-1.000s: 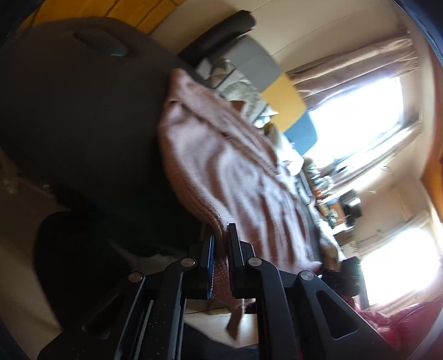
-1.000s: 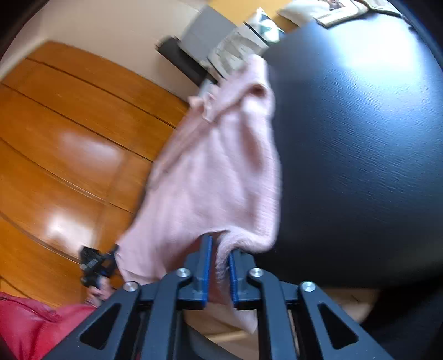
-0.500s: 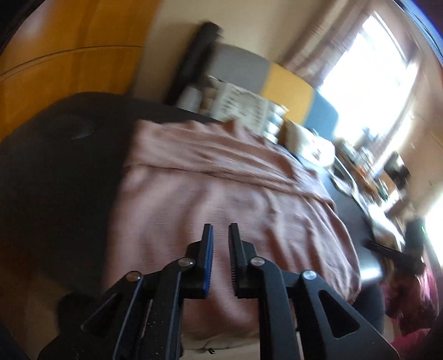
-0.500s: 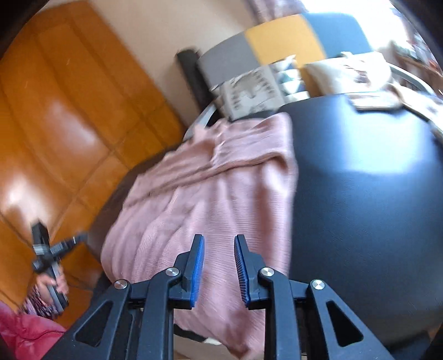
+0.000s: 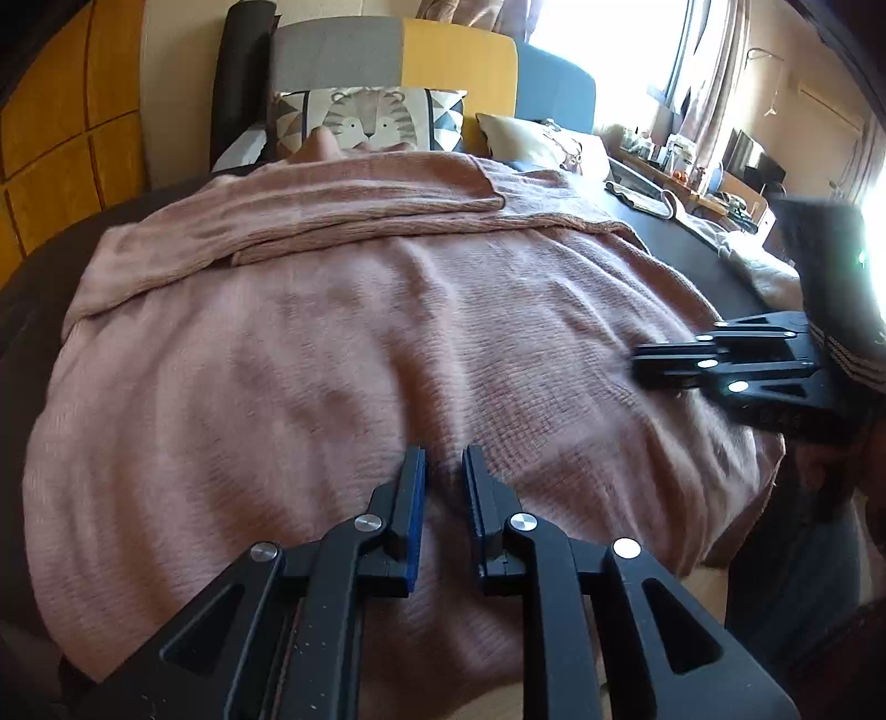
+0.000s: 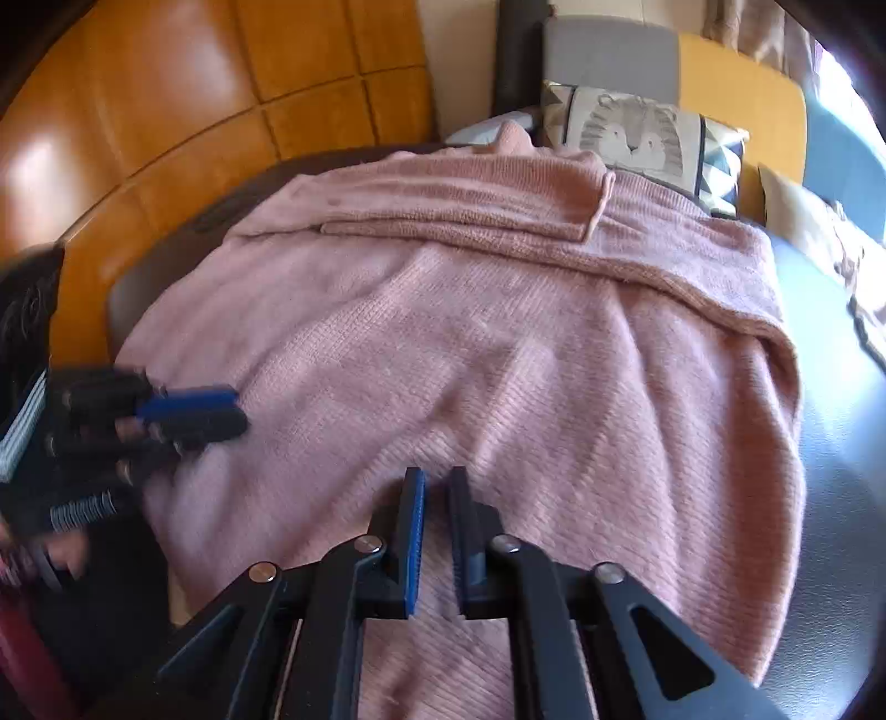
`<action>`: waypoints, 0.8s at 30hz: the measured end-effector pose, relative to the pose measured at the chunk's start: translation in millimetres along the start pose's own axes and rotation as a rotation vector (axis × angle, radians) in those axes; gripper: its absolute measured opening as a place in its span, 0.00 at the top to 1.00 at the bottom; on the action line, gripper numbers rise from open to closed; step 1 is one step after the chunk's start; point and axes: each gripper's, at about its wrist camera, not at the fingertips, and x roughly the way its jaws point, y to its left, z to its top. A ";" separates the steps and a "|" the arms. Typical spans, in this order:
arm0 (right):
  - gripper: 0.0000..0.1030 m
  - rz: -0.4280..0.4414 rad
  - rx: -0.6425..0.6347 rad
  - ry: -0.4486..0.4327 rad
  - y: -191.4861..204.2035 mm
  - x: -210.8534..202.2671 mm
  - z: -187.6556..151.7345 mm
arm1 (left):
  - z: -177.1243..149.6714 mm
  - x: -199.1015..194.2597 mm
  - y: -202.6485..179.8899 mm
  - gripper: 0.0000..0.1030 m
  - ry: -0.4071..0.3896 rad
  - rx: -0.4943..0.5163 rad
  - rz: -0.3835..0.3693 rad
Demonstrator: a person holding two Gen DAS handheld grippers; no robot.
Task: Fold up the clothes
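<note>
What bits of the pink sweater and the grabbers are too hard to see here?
- Pink sweater: near hem hidden behind left gripper in the left wrist view.
- Left gripper, right wrist view: motion-blurred.
- Right gripper, left wrist view: finger gap unreadable, seen side-on.
- Shelf clutter: too small.

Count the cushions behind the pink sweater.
2 that show: a tiger-print cushion right behind the sweater, against the headboard, and a plain cream one to its right. More may be hidden.
</note>
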 end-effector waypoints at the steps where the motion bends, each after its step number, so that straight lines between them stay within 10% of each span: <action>1: 0.95 -0.018 0.000 0.003 -4.1 -5.1 -5.8 | -2.0 -1.1 2.8 0.84 -0.003 -0.014 -0.012; 9: 0.93 0.019 0.122 -0.029 -30.5 -26.9 -30.0 | 1.0 -10.5 9.7 0.84 -0.035 -0.124 -0.102; 18: 0.87 0.050 0.080 -0.027 -12.3 -29.7 -23.3 | -15.5 -10.9 -35.2 0.83 -0.003 0.144 -0.008; 24: 0.86 0.028 0.221 -0.115 -46.0 -54.0 -26.7 | 5.6 -16.1 -48.9 0.83 -0.053 0.166 -0.075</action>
